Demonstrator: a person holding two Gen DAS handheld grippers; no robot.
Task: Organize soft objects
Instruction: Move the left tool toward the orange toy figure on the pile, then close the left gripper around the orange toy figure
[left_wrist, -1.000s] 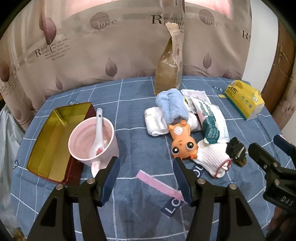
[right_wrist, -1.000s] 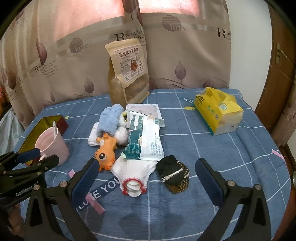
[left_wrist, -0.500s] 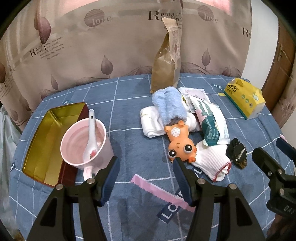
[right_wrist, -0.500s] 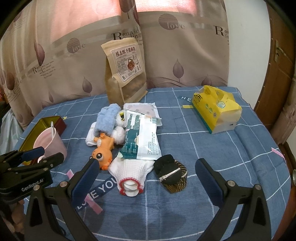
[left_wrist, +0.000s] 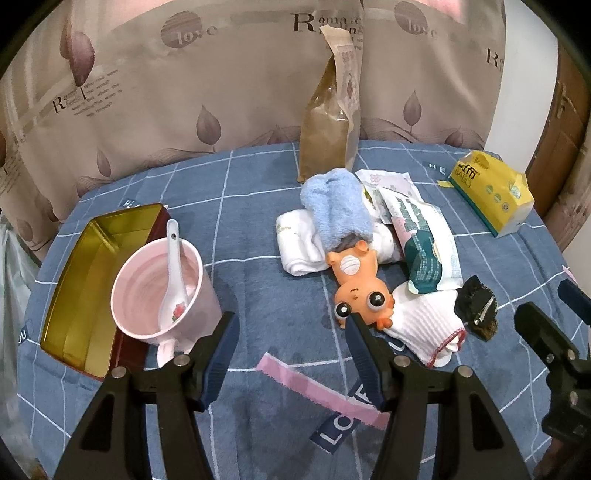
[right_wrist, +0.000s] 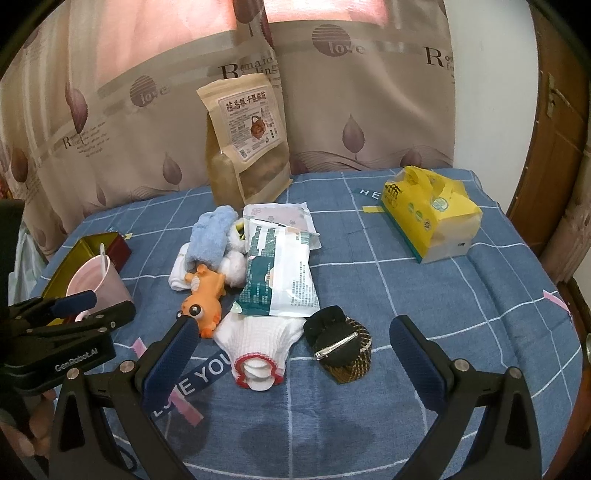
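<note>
Both tongs wide & empty, left tongs (left_wrist: 290, 328) and right tongs (right_wrist: 291, 332) over the tabletop (right_wrist: 424, 295) w/ the white sock (right_wrist: 255, 339) just ahead of the right pair: prob light, limp, so pinch its bunched mid-body.

My left claw (left_wrist: 290, 332) has drifted forward and a little right, so the pink cup (left_wrist: 162, 291) and gold tin (left_wrist: 79, 291) now sit lower and nearer its left finger, and its right finger tip now overlaps the orange toy (left_wrist: 360, 291). My right claw (right_wrist: 295, 339) has crept closer to the white glove (right_wrist: 256, 339).
</note>
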